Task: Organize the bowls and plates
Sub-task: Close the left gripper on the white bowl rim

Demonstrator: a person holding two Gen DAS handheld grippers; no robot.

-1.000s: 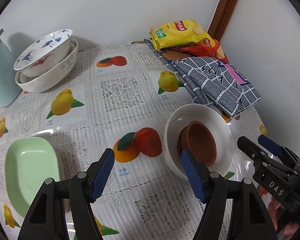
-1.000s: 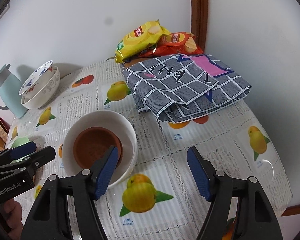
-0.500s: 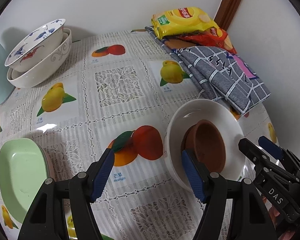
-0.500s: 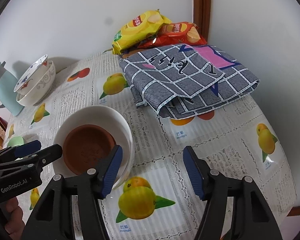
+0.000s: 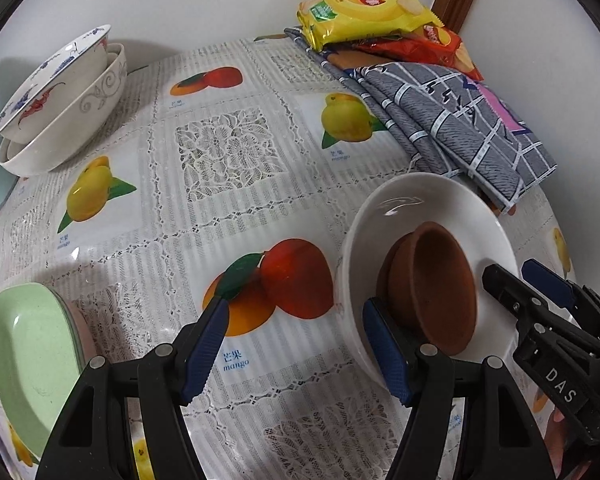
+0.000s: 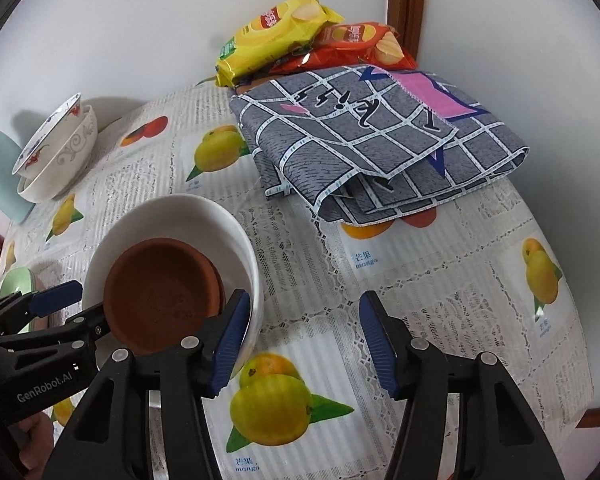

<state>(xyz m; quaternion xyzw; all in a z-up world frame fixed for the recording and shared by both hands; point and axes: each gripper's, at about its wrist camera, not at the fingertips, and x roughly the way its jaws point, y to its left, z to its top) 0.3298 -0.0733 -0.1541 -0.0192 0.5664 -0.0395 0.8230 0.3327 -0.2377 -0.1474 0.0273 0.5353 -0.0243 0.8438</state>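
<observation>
Even indoor light, soft shadows, tablecloth [image 5: 228, 200] glare, fisheye-bent dark edges

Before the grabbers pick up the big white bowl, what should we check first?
1. White bowl straddled by each gripper's fingers, one on each side: ok.
2. Left gripper squeezing the rim: not ok, open.
3. Right gripper squeezing the rim: not ok; its fingers have just been closing but stand open.
4. Brown bowls sitting steady inside: cannot tell, they look tilted.
5. Folded cloth apart from the bowl: ok.
</observation>
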